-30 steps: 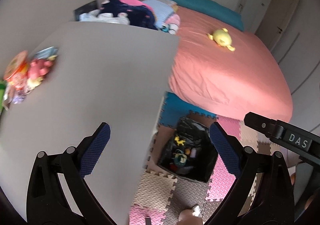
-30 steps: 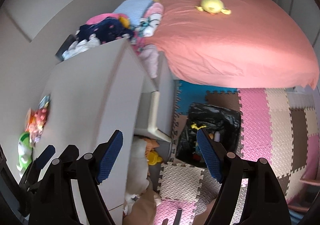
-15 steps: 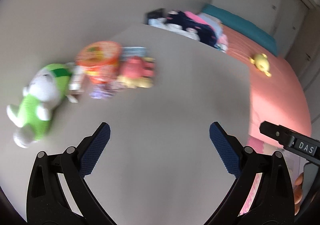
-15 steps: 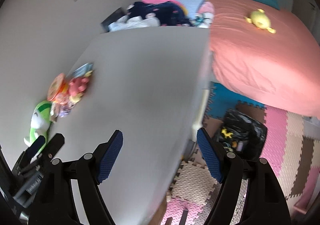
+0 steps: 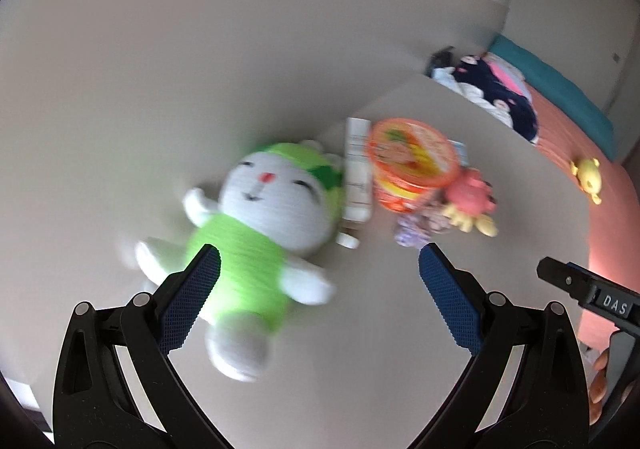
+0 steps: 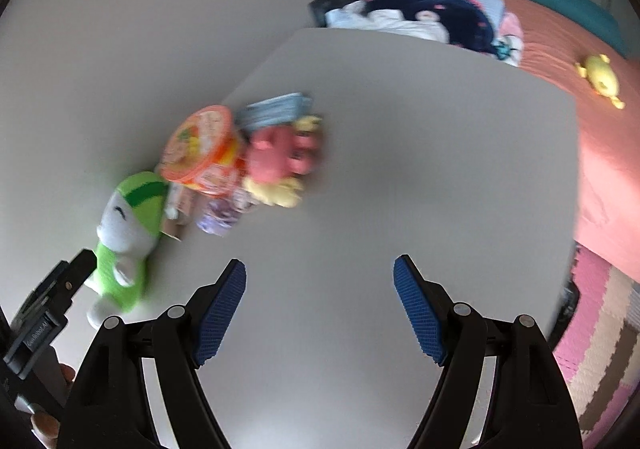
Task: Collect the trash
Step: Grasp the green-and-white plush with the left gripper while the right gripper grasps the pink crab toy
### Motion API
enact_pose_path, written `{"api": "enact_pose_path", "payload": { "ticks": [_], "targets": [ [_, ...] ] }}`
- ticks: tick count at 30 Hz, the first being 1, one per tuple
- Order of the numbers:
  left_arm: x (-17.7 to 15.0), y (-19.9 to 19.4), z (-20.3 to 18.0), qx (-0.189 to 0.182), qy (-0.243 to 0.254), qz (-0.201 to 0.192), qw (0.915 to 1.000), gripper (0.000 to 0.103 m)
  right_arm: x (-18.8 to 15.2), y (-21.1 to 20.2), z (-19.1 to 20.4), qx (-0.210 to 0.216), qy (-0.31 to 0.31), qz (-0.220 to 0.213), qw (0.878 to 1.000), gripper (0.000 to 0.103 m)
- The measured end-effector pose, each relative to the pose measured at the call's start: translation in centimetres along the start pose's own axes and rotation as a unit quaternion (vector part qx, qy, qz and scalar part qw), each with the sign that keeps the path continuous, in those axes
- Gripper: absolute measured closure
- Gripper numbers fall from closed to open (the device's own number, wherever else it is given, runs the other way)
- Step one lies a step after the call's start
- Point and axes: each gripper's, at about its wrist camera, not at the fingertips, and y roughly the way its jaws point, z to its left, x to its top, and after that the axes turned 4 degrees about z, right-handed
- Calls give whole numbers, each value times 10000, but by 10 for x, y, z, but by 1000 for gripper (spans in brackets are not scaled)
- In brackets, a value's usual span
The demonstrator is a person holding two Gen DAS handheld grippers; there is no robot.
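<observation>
On the table (image 6: 400, 177), the cup (image 6: 200, 147) stands at center; the plush rabbit (image 6: 124, 233) lies at 7 o'clock of it. The plush crab (image 6: 280, 161) lies at 3 o'clock, touching it. The bed (image 6: 600, 137) lies beyond the table's right edge.

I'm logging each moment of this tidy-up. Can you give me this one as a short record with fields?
surface: grey table
trash candidates: orange noodle cup, white tube, purple wrapper
toys: green and white plush, pink plush
left gripper: open, empty, above the plush
right gripper: open, empty, over bare table
beyond table: bed
</observation>
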Motion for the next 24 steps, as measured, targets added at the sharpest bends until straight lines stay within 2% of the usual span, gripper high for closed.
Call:
{"api": "enact_pose_path", "payload": {
  "ticks": [3,6,8,10,12,13,15,18,22,24],
  "targets": [
    [8,7,17,-16,-149,92,9998,7,17,20,19,102,-9,130,9999,26],
    [14,14,25,20,-142,164,9998,7,29,42,31,96,-3,279,9996,26],
    [17,20,29,30,-115,205,9997,7,35,53,34,245,48,361,9990,26],
    [20,24,33,29,-95,243,9997,7,42,61,35,338,178,382,9985,26],
    [23,30,38,3,-106,297,9995,7,51,67,37,248,277,339,9987,25],
    [25,32,41,-26,-119,330,9994,7,56,71,40,170,276,318,9990,23],
    [27,37,45,-61,-128,383,9992,7,65,76,46,-294,181,210,9992,23],
    [29,47,49,-121,-128,511,9985,7,73,86,53,-734,49,194,9971,22],
    [29,59,47,-146,-94,636,9978,7,79,97,55,-1125,-166,230,9933,22],
    [29,66,45,-182,-53,725,9972,7,82,104,50,-1180,-177,309,9924,22]
  ]
}}
